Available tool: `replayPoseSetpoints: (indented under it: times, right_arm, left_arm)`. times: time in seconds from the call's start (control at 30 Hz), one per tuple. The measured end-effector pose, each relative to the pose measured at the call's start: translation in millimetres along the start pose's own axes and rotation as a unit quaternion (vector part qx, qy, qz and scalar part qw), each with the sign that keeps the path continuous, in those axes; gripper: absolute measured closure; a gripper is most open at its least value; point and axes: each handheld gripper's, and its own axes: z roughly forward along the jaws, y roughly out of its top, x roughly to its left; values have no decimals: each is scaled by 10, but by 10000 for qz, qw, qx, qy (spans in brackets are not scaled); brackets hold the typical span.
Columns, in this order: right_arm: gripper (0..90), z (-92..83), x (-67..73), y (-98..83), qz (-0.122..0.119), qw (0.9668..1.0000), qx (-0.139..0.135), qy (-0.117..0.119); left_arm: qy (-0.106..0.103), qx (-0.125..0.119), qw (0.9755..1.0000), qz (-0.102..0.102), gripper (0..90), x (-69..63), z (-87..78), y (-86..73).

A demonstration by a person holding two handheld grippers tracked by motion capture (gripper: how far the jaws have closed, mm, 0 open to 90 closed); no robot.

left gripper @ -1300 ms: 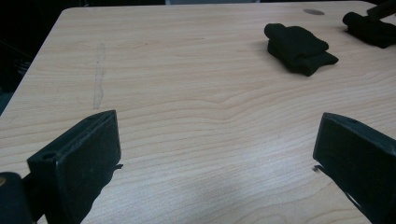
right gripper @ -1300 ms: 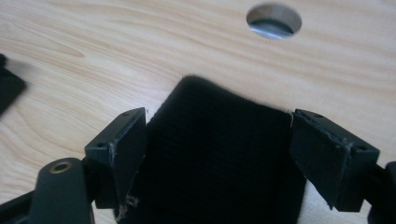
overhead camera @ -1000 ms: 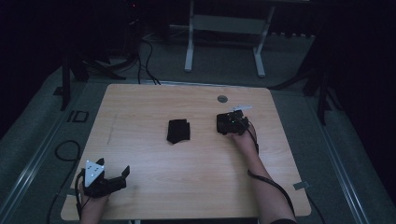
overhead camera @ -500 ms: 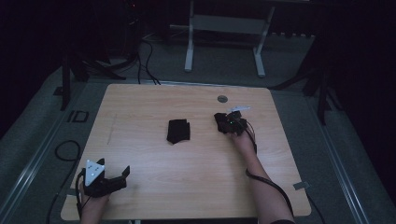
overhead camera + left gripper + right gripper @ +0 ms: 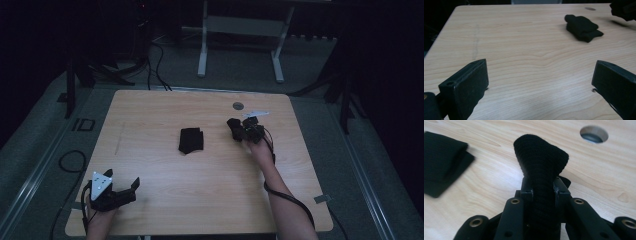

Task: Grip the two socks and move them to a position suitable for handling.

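Observation:
My right gripper (image 5: 236, 128) is over the right half of the wooden table (image 5: 150, 110), and in the right gripper view (image 5: 541, 191) its jaws pinch a bunched black cloth (image 5: 540, 157) that sticks up past the tips. Those jaws have just been closing, with this cloth between them. A second black cloth (image 5: 191, 140), folded, lies flat at the table's middle, to the left of that gripper (image 5: 441, 162). My left gripper (image 5: 131, 187) rests at the near left corner, jaws wide open with bare wood between them (image 5: 540, 75); the folded cloth (image 5: 582, 27) lies far ahead.
A round cable hole (image 5: 238, 105) sits in the tabletop just behind the right gripper (image 5: 594, 133). Grey floor, cables and a metal stand's legs (image 5: 240, 50) surround the table in the dark. The right gripper (image 5: 624, 10) appears at the left gripper view's top right.
The right gripper has closed on the black cloth and lifted it a little, drifting slightly left toward the folded cloth. The left gripper has stayed put.

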Motion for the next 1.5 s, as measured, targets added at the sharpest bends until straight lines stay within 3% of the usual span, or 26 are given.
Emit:
replayPoseSetpoints:
  times: [0.1, 0.23, 0.67, 0.93, 1.03, 1.1, 1.23, 1.5]
  right_arm:
    - [753, -121, 57, 2, -119, 9999, -78, 49]
    - [753, -309, 112, -45, -91, 9996, -209, 179]
    - [753, -924, 431, -257, -569, 9963, -421, 483]
    - [752, -1220, 603, -477, -536, 9950, -541, 639]
    - [752, -1282, 682, -590, -592, 9947, -553, 629]
    - [751, -1303, 722, -665, -603, 9932, -583, 803]
    - [750, -1306, 794, -789, -749, 9924, -564, 792]
    - [747, -1109, 871, -1072, -765, 9926, -230, 915]
  left_arm:
    - [-40, -59, 10000, 3, 11, -13, -2, 4]
    - [-89, -72, 9999, -31, 11, -19, -7, 6]
    - [-235, -63, 9997, 30, 11, -117, 36, 18]
    - [-271, -69, 9996, 49, 11, -167, 38, 28]
    - [-273, -77, 9996, 61, 11, -191, 39, 31]
    - [-292, -86, 9995, 54, 11, -198, 39, 33]
    - [-293, -85, 9995, 70, 11, -202, 41, 34]
    - [-305, -70, 9995, 63, 11, -196, 50, 32]
